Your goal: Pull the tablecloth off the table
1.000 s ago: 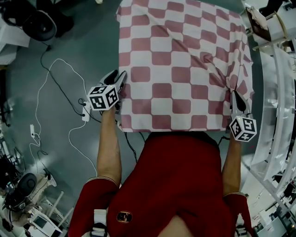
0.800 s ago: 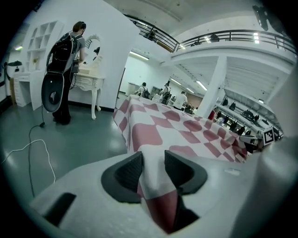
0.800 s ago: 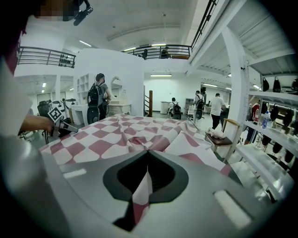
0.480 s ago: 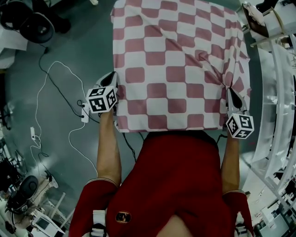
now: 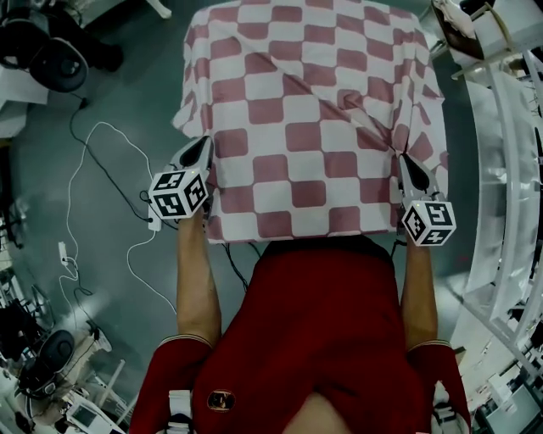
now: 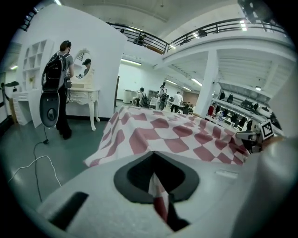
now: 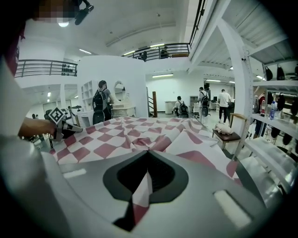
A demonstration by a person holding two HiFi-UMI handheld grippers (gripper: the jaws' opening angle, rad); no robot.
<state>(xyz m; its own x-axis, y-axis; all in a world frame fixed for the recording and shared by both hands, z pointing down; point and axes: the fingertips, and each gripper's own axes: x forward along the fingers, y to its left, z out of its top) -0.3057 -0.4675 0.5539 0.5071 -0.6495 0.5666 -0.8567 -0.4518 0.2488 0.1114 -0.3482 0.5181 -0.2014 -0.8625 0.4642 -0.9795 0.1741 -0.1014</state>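
A red-and-white checked tablecloth (image 5: 314,127) covers the table in front of me, wrinkled toward its right side. My left gripper (image 5: 202,149) is at the cloth's near left edge. In the left gripper view its jaws are closing tight, and a fold of the tablecloth (image 6: 160,197) is pinched between them at the left gripper (image 6: 154,160). My right gripper (image 5: 407,163) is at the near right edge. It is shut on a fold of the tablecloth (image 7: 139,195), which shows between the jaws of the right gripper (image 7: 148,158). The cloth's left side flares outward.
A white cable (image 5: 93,153) and a power strip (image 5: 154,222) lie on the floor at the left. White shelving (image 5: 509,169) stands close on the right, a stool (image 5: 462,25) at the far right corner. A person with a backpack (image 6: 58,79) stands beyond the table.
My left gripper's jaws have closed on the cloth's left edge. The cloth's left side has lifted away from the table and flares out. The right gripper keeps its hold.
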